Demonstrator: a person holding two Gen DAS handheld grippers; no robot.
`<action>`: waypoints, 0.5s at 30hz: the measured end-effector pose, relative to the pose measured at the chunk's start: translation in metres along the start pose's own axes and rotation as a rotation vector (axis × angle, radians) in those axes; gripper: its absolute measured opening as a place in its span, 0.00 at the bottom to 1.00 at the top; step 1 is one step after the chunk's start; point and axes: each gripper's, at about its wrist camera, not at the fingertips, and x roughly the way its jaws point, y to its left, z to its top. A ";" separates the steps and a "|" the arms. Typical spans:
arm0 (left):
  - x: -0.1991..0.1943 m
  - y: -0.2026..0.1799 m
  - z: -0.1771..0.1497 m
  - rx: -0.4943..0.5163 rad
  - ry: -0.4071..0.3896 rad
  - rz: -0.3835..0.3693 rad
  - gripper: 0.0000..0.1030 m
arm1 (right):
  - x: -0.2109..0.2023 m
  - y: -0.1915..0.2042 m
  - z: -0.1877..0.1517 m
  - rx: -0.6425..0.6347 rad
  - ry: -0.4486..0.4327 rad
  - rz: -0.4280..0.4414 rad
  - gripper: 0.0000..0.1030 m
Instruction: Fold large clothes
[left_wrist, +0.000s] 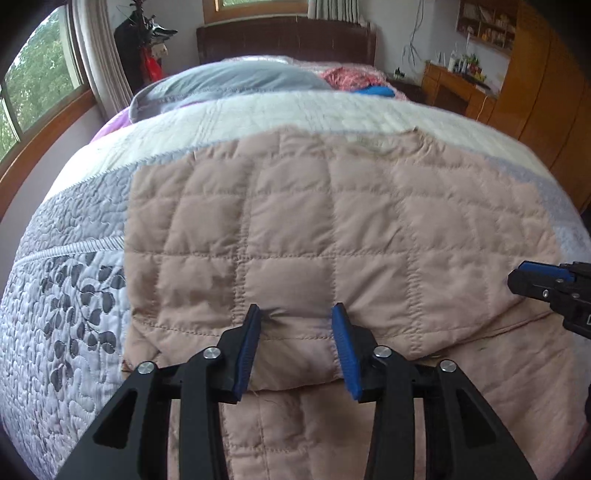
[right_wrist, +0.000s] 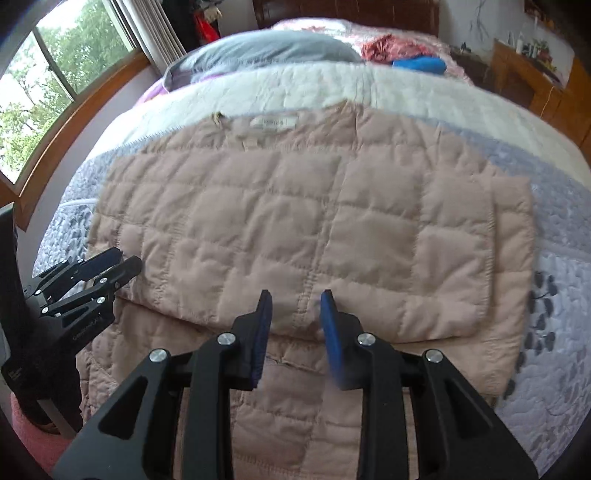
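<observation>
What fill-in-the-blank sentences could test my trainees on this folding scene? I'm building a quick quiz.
1. The quilted jacket lying on the bed is ____ in colour.
2. The pads of the left hand-held gripper are ____ in colour.
3. The jaws of the right hand-held gripper stand ____, with the jacket's folded edge between them.
4. Beyond the jacket, near the headboard, lies a grey ____.

Missing words: pink; blue; open; pillow

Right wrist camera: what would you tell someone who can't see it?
A pink quilted jacket lies partly folded on a grey leaf-patterned bedspread. The right gripper hangs open above its folded edge, the left gripper at its left side.
</observation>
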 end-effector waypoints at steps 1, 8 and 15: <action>0.006 0.000 -0.001 0.007 0.001 -0.003 0.41 | 0.010 -0.003 -0.001 0.008 0.017 0.000 0.23; 0.001 -0.002 0.002 0.012 -0.004 0.009 0.41 | 0.018 -0.004 0.001 -0.015 0.043 0.016 0.25; -0.022 -0.008 0.048 -0.016 -0.077 -0.027 0.42 | -0.026 -0.024 0.035 0.054 -0.089 0.012 0.27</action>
